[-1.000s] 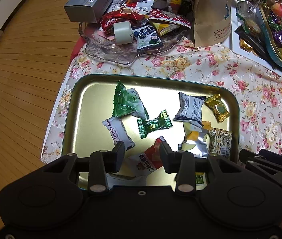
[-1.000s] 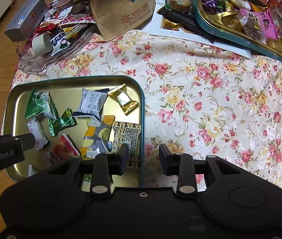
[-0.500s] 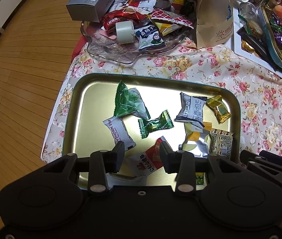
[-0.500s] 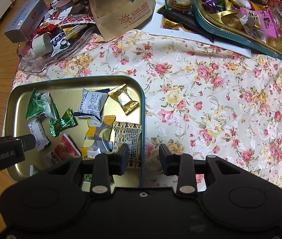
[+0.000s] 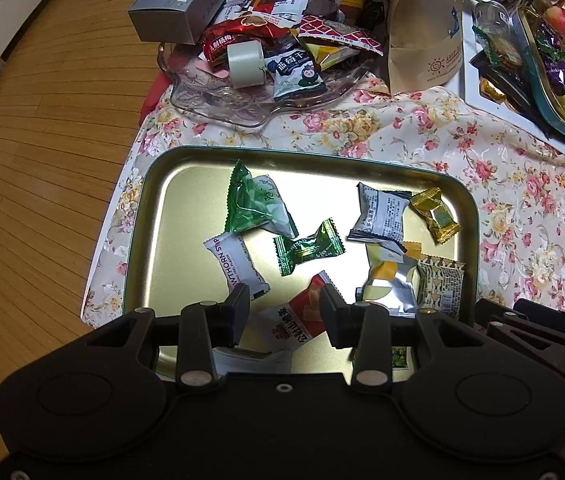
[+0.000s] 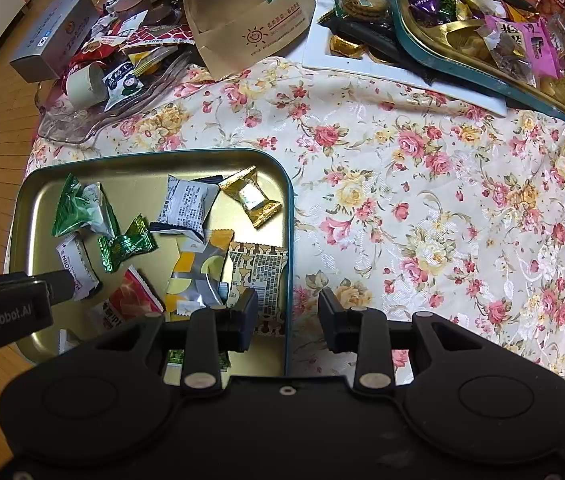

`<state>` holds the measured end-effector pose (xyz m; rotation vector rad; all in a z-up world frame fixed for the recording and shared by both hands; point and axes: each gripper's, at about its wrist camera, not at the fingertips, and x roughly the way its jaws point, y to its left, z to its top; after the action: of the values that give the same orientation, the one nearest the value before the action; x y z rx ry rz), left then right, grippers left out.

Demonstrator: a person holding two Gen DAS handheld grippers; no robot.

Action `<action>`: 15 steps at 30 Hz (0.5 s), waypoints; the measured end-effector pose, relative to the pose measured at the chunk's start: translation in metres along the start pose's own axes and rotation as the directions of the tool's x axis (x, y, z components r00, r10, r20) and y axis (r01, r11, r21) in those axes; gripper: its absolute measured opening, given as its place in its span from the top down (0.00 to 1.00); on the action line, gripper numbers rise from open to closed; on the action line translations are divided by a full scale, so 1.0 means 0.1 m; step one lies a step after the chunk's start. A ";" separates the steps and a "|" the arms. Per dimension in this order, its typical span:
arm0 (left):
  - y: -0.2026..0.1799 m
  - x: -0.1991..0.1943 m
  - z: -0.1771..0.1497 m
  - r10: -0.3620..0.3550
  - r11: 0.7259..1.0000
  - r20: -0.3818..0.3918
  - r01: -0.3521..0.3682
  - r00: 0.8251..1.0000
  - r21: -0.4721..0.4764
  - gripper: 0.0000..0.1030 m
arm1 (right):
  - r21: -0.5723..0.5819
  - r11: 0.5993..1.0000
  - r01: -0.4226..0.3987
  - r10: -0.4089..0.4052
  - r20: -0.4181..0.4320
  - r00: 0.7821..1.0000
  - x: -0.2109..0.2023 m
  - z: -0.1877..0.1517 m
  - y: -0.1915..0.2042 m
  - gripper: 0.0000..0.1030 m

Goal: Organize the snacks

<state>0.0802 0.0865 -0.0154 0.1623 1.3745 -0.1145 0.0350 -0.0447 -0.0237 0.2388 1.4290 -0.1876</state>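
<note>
Floral cloth (image 6: 442, 208) bare right of tray (image 6: 289, 216); clutter behind.

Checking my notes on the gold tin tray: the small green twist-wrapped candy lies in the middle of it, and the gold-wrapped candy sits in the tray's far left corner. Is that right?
Not quite. The gold-wrapped candy sits near the far right corner of the gold tin tray, not the left, as the left wrist view shows. The green twist-wrapped candy does lie around the middle.
</note>
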 end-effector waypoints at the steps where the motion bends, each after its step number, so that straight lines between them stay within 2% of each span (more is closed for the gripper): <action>1: 0.00 0.00 0.00 -0.001 1.000 -0.001 0.001 1.000 -0.001 0.53 | -0.003 1.000 0.000 0.000 0.000 1.000 0.00 0.00 0.00 0.65; 15: -0.01 0.03 0.00 -0.015 1.000 -0.019 0.015 1.000 0.000 0.53 | -0.014 1.000 -0.003 0.003 0.000 1.000 0.00 -0.01 0.02 0.65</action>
<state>0.0805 0.0858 -0.0182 0.1537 1.3946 -0.1256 0.0342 -0.0423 -0.0236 0.2295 1.4297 -0.1755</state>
